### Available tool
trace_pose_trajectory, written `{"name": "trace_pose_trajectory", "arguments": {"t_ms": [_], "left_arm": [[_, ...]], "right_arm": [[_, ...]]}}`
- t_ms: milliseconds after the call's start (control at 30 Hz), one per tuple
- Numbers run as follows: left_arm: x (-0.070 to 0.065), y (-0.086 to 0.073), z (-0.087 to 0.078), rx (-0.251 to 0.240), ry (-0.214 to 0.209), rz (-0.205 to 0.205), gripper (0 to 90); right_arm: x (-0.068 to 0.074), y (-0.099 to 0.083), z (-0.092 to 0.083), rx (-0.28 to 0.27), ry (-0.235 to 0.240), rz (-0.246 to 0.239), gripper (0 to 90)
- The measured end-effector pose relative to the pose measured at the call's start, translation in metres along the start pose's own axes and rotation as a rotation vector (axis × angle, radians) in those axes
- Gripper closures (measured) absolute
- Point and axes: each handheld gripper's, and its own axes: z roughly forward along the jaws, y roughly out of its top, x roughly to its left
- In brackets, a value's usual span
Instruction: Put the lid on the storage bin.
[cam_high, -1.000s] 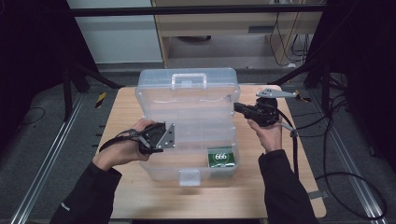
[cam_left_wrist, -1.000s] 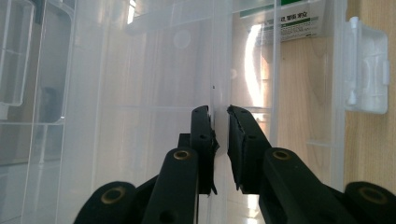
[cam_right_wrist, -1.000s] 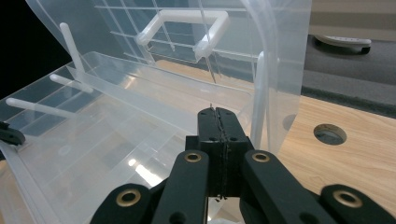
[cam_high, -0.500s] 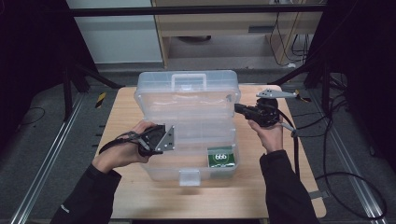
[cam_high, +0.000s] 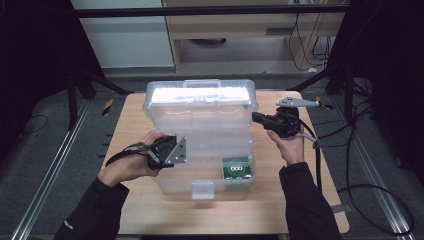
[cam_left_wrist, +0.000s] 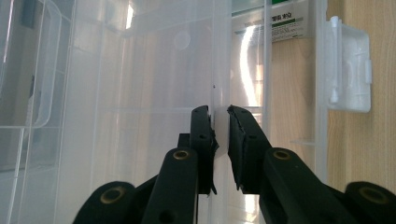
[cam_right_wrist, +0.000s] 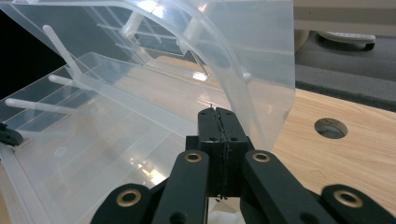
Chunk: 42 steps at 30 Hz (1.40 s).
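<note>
Left tool is clenched on a thin wall of the clear plastic box; in the left gripper view the two black jaws pinch this transparent edge between them. In the high view the left tool sits at the left side of the box, a little below the centre of the frame. Right tool has its jaws pressed fully together with nothing visible between them, and in the right gripper view its tip stands just before the lower edge of the raised lid. In the high view the right tool is at the right side of the box, near the lid hinge area.

The box lies on the wooden counter, centre of the frame, its lid tilted up toward the upper part. A small green packet rests inside, at the lower right corner of the box, and the white latch is on the near edge.

I judge that the step in hand is steadying the box while the lid is worked. The next move probably needs the left tool to keep its grip firm, while the right tool pushes the lid slowly, so the light box does not slide.
</note>
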Motion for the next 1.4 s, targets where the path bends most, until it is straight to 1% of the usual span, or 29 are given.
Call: {"name": "trace_pose_trajectory", "arguments": {"t_ms": [33, 167, 233, 300, 333, 367, 433, 467, 533, 600, 700, 733, 767, 800, 833, 867, 900, 933, 967, 1033, 1100, 1133, 1167, 1233, 1333, 1367, 1400], "left_arm": [[0.0, 0.0, 0.0, -0.001, 0.002, 0.004, 79.5], [-0.001, -0.001, 0.0, -0.004, -0.009, -0.004, 79.4], [-0.001, 0.0, 0.0, -0.003, -0.01, 0.005, 79.5], [-0.002, 0.0, 0.001, -0.003, -0.011, 0.006, 79.5], [-0.002, 0.0, 0.001, -0.003, -0.014, 0.0, 79.5], [-0.002, 0.0, 0.001, -0.002, -0.014, 0.006, 79.5], [-0.003, -0.001, 0.001, -0.003, -0.021, -0.001, 79.5], [-0.003, -0.001, 0.001, -0.004, -0.021, 0.004, 79.5], [-0.005, -0.001, 0.002, -0.005, -0.026, -0.002, 79.4], [-0.006, -0.002, 0.002, -0.009, -0.028, 0.002, 79.4], [-0.007, -0.003, 0.002, -0.018, -0.034, -0.013, 79.3], [-0.007, -0.003, 0.002, -0.022, -0.036, -0.012, 78.9], [-0.007, -0.003, 0.002, -0.029, -0.041, -0.021, 77.7], [-0.007, -0.003, 0.003, -0.038, -0.045, -0.027, 74.5], [-0.007, -0.004, 0.003, -0.051, -0.051, -0.035, 74.5], [-0.007, -0.003, 0.003, -0.081, -0.055, -0.049, 71.6], [-0.007, -0.003, 0.003, -0.081, -0.055, -0.049, 69.2], [-0.007, -0.003, 0.003, -0.1, -0.059, -0.059, 67.4], [-0.007, -0.003, 0.003, -0.121, -0.059, -0.071, 67.4], [-0.006, -0.001, 0.004, -0.15, -0.059, -0.097, 64.7], [-0.005, 0.0, 0.006, -0.165, -0.064, -0.116, 62.5], [-0.005, 0.001, 0.007, -0.178, -0.071, -0.137, 60.6], [-0.005, 0.001, 0.007, -0.178, -0.071, -0.137, 59.8], [-0.005, 0.002, 0.009, -0.193, -0.079, -0.152, 59.2], [-0.006, 0.002, 0.013, -0.227, -0.094, -0.193, 55.9], [-0.006, 0.002, 0.013, -0.227, -0.094, -0.193, 55.2], [-0.007, 0.002, 0.014, -0.238, -0.097, -0.204, 55.2]], "right_arm": [[0.0, -0.001, -0.001, -0.001, 0.001, 0.005, 90.0], [-0.002, -0.004, -0.004, -0.011, 0.016, 0.017, 90.0], [-0.002, -0.005, -0.005, -0.003, 0.022, 0.013, 90.0], [-0.001, -0.006, -0.006, -0.001, 0.025, 0.006, 90.0], [-0.001, -0.006, -0.006, 0.001, 0.029, 0.008, 90.0], [0.0, -0.006, -0.006, 0.003, 0.031, 0.008, 90.0], [0.001, -0.007, -0.007, 0.009, 0.038, 0.006, 90.0], [0.001, -0.008, -0.007, 0.011, 0.042, 0.006, 90.0], [0.003, -0.009, -0.007, 0.013, 0.051, 0.004, 90.0], [0.005, -0.01, -0.007, 0.018, 0.057, 0.001, 90.0], [0.007, -0.013, -0.007, 0.021, 0.064, 0.0, 90.0], [0.007, -0.013, -0.007, 0.021, 0.064, -0.003, 90.0], [0.008, -0.014, -0.008, 0.021, 0.065, -0.003, 90.0], [0.008, -0.015, -0.008, 0.018, 0.067, -0.003, 90.0], [0.008, -0.015, -0.008, 0.018, 0.067, -0.003, 90.0], [0.008, -0.016, -0.009, 0.015, 0.069, -0.004, 90.0], [0.008, -0.016, -0.009, 0.015, 0.069, -0.004, 90.0], [0.008, -0.018, -0.009, 0.011, 0.071, -0.003, 90.0], [0.008, -0.018, -0.009, 0.011, 0.071, -0.003, 90.0], [0.009, -0.018, -0.009, 0.012, 0.071, -0.007, 90.0], [0.009, -0.019, -0.009, 0.012, 0.07, -0.009, 90.0], [0.009, -0.02, -0.01, 0.011, 0.07, -0.009, 90.0], [0.009, -0.02, -0.01, 0.011, 0.07, -0.009, 90.0], [0.009, -0.021, -0.01, 0.011, 0.074, -0.012, 89.9], [0.01, -0.022, -0.01, 0.012, 0.073, -0.013, 89.7], [0.01, -0.022, -0.01, 0.012, 0.073, -0.013, 89.7], [0.01, -0.022, -0.011, 0.012, 0.072, -0.017, 89.7]]}}
